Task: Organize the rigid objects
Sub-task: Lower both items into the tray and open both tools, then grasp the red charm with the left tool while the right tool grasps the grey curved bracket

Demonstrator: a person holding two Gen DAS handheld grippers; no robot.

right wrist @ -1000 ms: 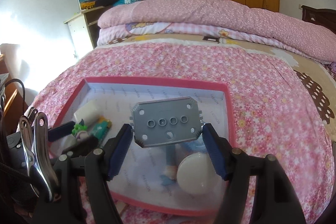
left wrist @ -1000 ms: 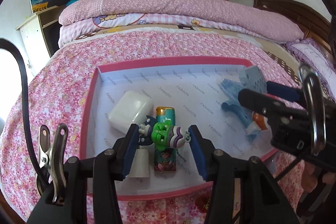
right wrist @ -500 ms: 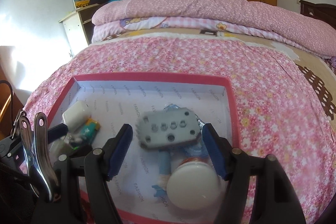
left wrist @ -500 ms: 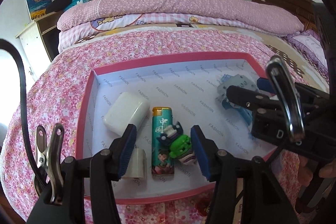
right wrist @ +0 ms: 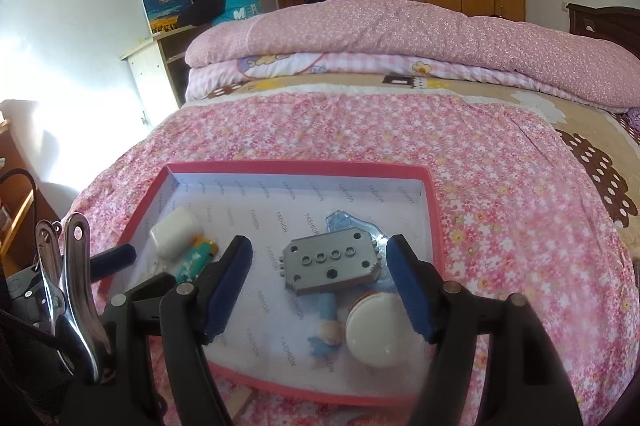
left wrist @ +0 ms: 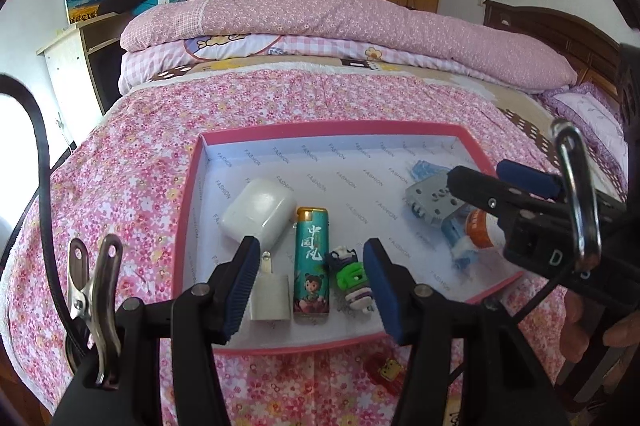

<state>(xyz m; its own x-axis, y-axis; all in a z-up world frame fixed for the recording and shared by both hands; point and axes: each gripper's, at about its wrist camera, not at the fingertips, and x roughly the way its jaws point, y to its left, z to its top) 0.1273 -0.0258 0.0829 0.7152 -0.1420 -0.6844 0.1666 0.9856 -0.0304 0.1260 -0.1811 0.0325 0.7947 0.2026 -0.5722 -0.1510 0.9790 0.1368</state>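
Observation:
A pink-rimmed white box point(left wrist: 188, 210) lies on the bed. In it lie a white case point(left wrist: 258, 212), a white plug point(left wrist: 270, 296), a teal lighter point(left wrist: 311, 264) and a green and purple toy figure point(left wrist: 352, 280). My left gripper point(left wrist: 310, 292) is open above the lighter and toy, holding nothing. In the right wrist view the box point(right wrist: 434, 226) holds a grey block with holes point(right wrist: 330, 262) lying on a blue doll point(right wrist: 326, 326), beside a white-capped jar point(right wrist: 380, 330). My right gripper point(right wrist: 320, 286) is open and empty above the block.
The box sits on a pink floral bedspread point(left wrist: 140, 162). Folded pink quilts point(left wrist: 320, 14) are stacked at the far end. A white cabinet point(left wrist: 76, 66) stands at the left of the bed. A small red item point(left wrist: 386, 370) lies on the spread before the box.
Both grippers opened and pulled back. The left one let go of the toy figure, which now lies beside the lighter. The right one let go of the grey block, which dropped onto the doll.

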